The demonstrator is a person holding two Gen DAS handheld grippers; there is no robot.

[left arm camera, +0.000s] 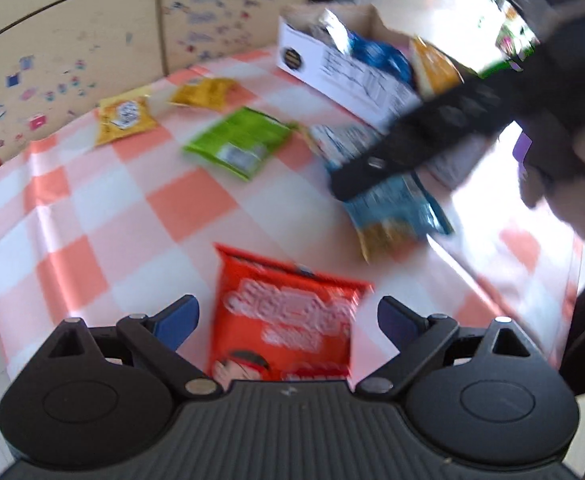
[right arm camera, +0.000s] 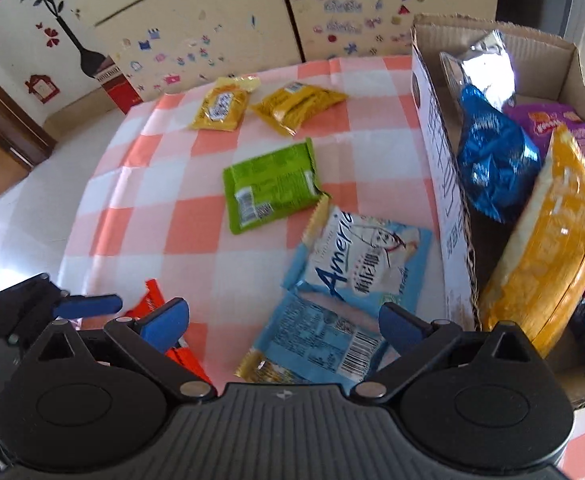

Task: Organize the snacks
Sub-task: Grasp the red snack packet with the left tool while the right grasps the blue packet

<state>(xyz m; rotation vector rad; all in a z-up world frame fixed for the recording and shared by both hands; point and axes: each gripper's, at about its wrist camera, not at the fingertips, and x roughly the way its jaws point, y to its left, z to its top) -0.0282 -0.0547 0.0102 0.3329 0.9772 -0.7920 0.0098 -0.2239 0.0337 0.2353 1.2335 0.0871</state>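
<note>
Red snack packet [left arm camera: 288,320] blurred under wide left jaws, right jaws wide, empty

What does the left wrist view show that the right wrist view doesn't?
Left wrist only: the front of the red snack packet between the open left gripper fingers, and the right gripper's black body from outside.

Right wrist only: the purple packet inside the cardboard box, and the white-and-blue packet's printed front.

Both: green flat packet, two yellow packets, checked orange-and-white tablecloth.
</note>
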